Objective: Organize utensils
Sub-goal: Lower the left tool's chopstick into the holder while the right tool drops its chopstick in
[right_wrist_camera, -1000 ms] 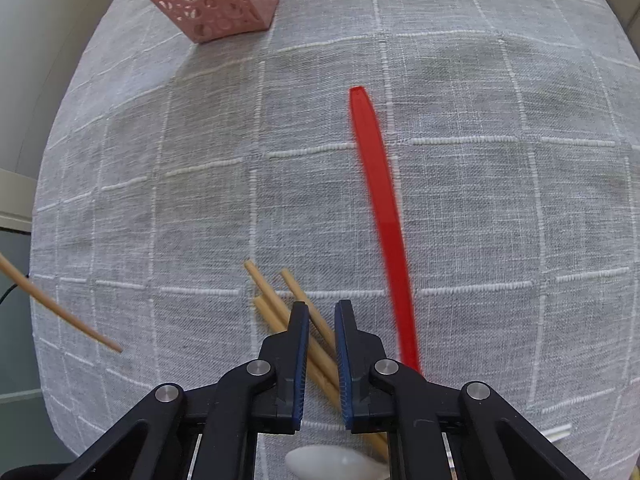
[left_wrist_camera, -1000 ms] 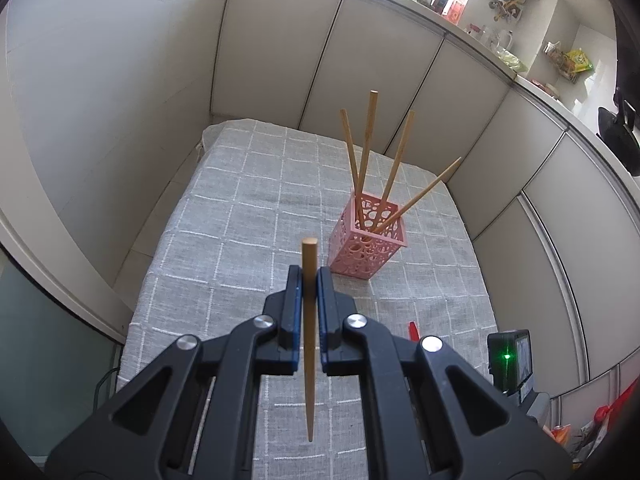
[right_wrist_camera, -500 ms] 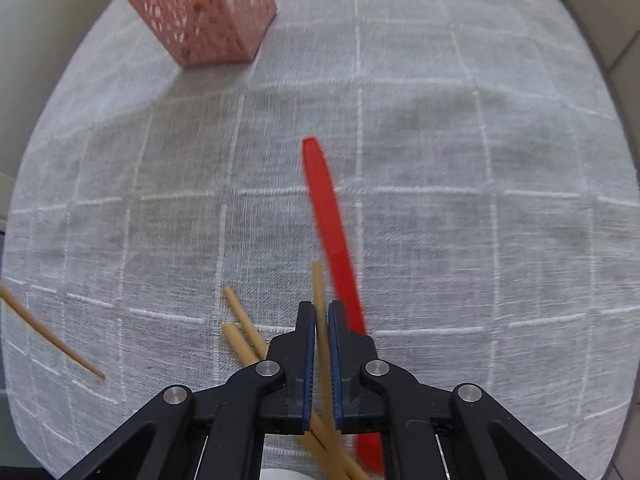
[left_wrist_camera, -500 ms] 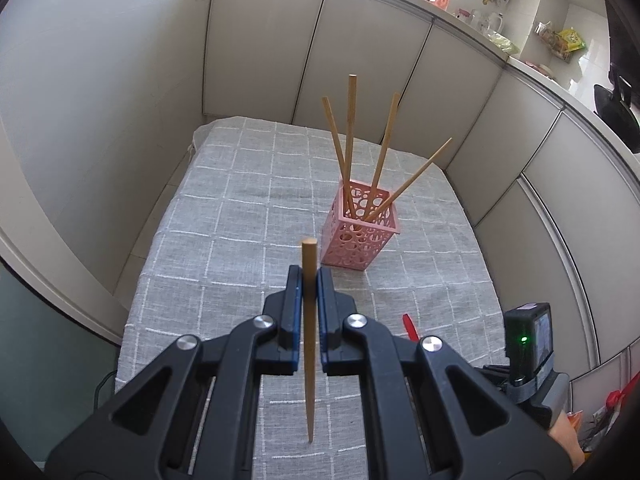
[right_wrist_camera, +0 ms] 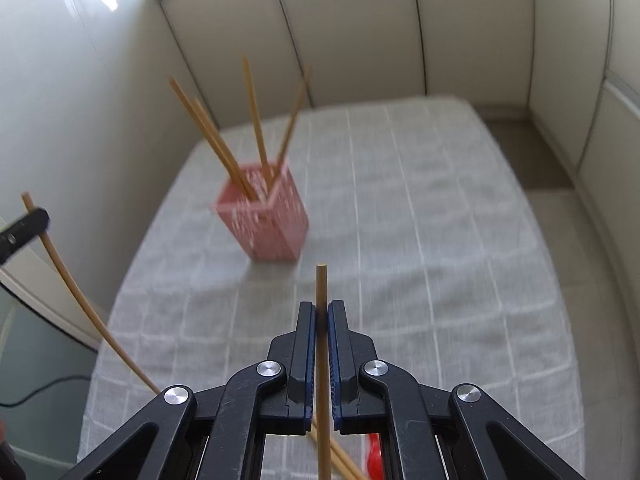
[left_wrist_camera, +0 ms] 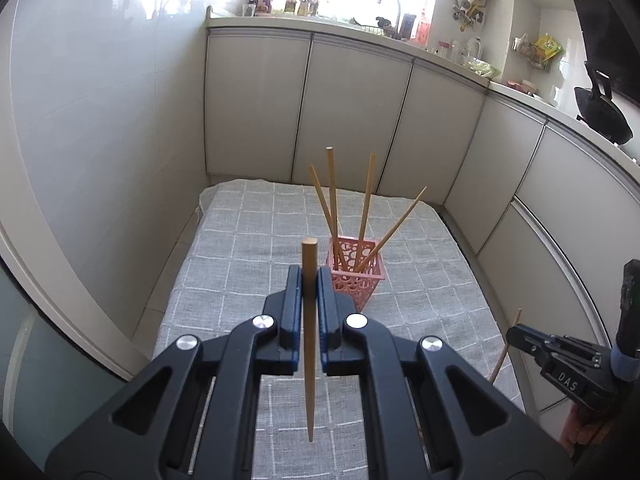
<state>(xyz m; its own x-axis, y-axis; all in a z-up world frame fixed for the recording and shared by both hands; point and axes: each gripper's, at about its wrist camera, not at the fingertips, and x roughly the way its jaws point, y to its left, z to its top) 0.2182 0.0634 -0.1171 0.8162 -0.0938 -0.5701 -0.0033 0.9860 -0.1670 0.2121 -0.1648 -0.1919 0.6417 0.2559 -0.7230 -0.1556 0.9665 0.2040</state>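
i see the chopstick in my left gripper (left_wrist_camera: 309, 280) pinched upright between the pads, its blunt end (left_wrist_camera: 309, 245) poking above the fingertips and its thin tip hanging below them, over the cloth. my right gripper (right_wrist_camera: 322, 312) has its jaws clamped on a second chopstick (right_wrist_camera: 322, 288), also upright, blunt end up; the jaws have just been closing on it. both grippers tilt downward toward the table, the right one lifted clear of the cloth. ahead of both stands the pink perforated holder (left_wrist_camera: 355, 276) on the grey checked tablecloth (left_wrist_camera: 240, 248), upright, with four chopsticks (left_wrist_camera: 331, 192) fanned out of its top. in the right view more loose chopsticks (right_wrist_camera: 340, 460) and something red (right_wrist_camera: 374, 456) lie on the cloth beneath the fingers. white cabinet doors (left_wrist_camera: 356, 112) ring the table.
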